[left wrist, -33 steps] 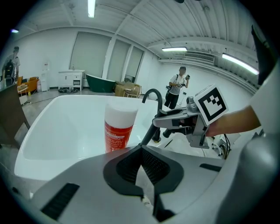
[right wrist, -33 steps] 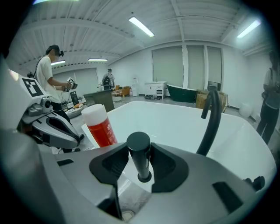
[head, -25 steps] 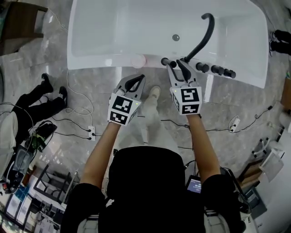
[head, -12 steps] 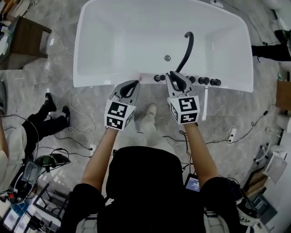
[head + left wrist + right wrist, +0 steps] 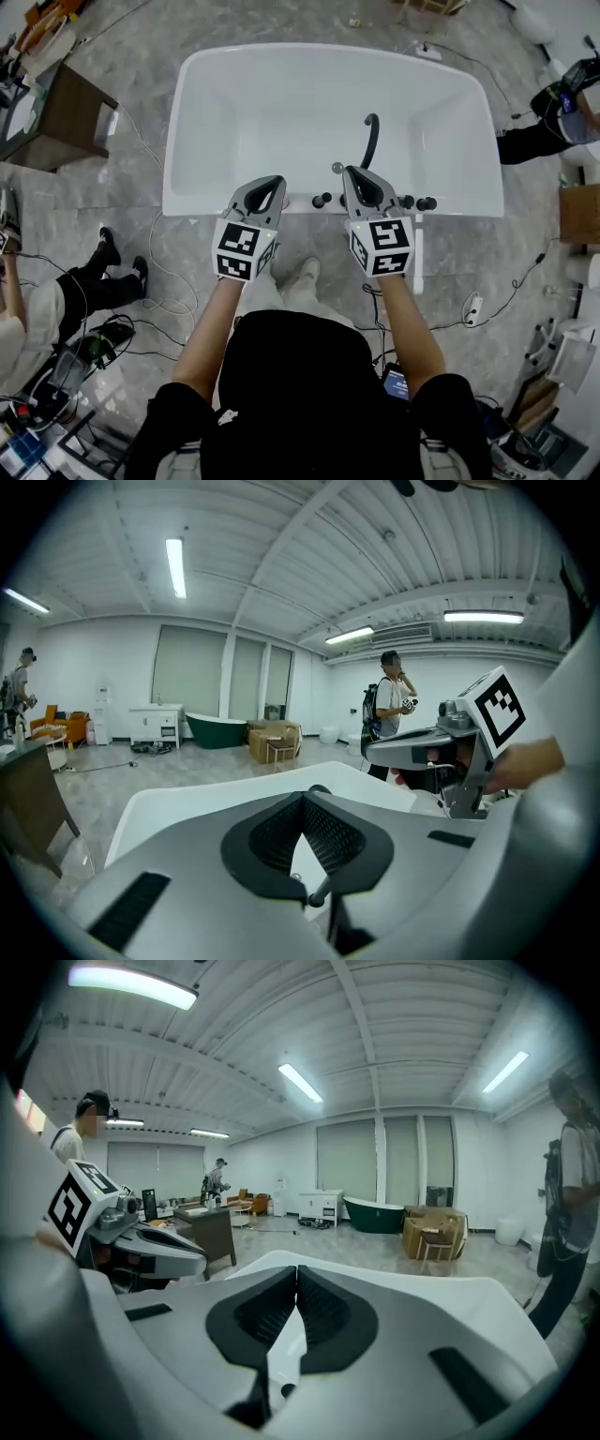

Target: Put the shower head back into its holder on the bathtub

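The white bathtub lies across the top of the head view. A curved black spout arches over its basin. Several black fittings sit in a row on the near rim; I cannot tell which one is the shower head. My left gripper hangs above the near rim, shut and empty. My right gripper is beside it, over the fittings, also shut on nothing. In the left gripper view the left gripper's pads meet over the tub. In the right gripper view the right gripper's pads meet as well.
A brown wooden table stands left of the tub. A person sits on the floor at the left among cables. Another person is at the far right. A standing person and a green tub are far behind.
Both grippers have risen away from the tub's near rim, and the tub looks smaller. The right jaws, open by the black fittings a second ago, have shut empty.
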Available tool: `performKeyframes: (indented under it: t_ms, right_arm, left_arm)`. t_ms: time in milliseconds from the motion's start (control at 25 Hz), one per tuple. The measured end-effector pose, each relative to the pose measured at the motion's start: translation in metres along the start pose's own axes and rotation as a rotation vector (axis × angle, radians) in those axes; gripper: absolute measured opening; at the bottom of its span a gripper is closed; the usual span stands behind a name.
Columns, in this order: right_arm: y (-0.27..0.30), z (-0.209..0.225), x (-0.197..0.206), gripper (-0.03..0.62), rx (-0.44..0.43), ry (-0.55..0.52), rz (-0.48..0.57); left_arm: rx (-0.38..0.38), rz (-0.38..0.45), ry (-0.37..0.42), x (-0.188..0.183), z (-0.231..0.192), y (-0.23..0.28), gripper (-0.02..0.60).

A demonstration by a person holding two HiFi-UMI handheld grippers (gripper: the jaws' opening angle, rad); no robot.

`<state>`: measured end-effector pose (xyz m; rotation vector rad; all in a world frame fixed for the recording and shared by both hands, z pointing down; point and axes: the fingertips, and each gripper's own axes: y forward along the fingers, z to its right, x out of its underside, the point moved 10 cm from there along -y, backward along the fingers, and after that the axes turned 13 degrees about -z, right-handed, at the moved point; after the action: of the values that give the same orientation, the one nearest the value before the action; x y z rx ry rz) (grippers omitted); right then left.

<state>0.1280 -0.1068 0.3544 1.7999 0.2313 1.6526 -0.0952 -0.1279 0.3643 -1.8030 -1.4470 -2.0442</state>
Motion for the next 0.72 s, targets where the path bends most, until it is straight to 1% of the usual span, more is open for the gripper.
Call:
performKeyframes:
  t_ms: [240, 520, 720]
  right_arm:
    - [-0.028, -0.008, -0.053, 0.023, 0.002, -0.024, 0.108]
    - [-0.062, -0.006, -0.084, 0.023, 0.003, -0.057, 0.217]
    - [-0.086, -0.005, -0.096, 0.023, 0.011, -0.074, 0.276]
  left_arm:
    - [-0.004, 0.115, 0.039, -0.050, 0.001, -0.034, 0.014]
    - [-0.029, 0.224, 0.066, -0.090, 0.017, -0.059, 0.014]
    - [-0.052, 0.265, 0.089, -0.105, 0.028, -0.075, 0.014]
